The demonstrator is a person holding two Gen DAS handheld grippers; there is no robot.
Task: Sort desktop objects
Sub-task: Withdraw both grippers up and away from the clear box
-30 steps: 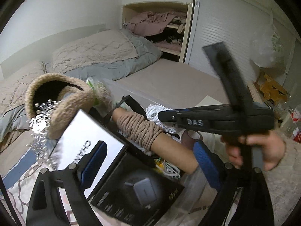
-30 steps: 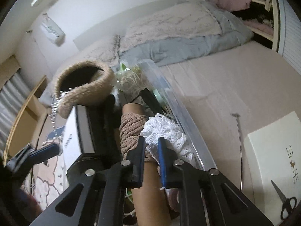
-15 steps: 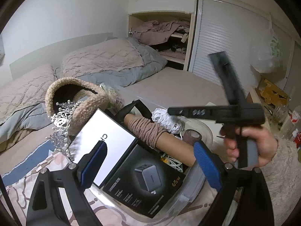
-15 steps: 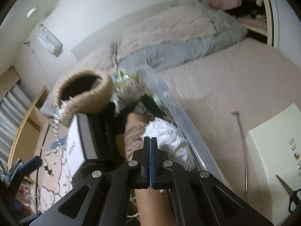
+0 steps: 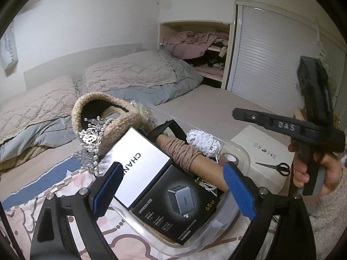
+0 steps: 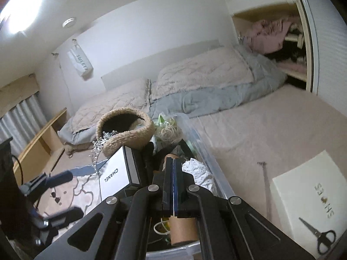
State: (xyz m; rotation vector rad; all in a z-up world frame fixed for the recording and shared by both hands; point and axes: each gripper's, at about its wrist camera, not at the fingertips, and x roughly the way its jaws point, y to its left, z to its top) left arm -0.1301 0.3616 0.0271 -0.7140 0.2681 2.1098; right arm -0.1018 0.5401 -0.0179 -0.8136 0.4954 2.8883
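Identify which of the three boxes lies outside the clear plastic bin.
The white shoe box with scissors on it; the Chanel box and black charger box are inside.

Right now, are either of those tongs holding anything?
No. The left tongs gape open above the clear bin; the right tongs are shut with nothing between them.
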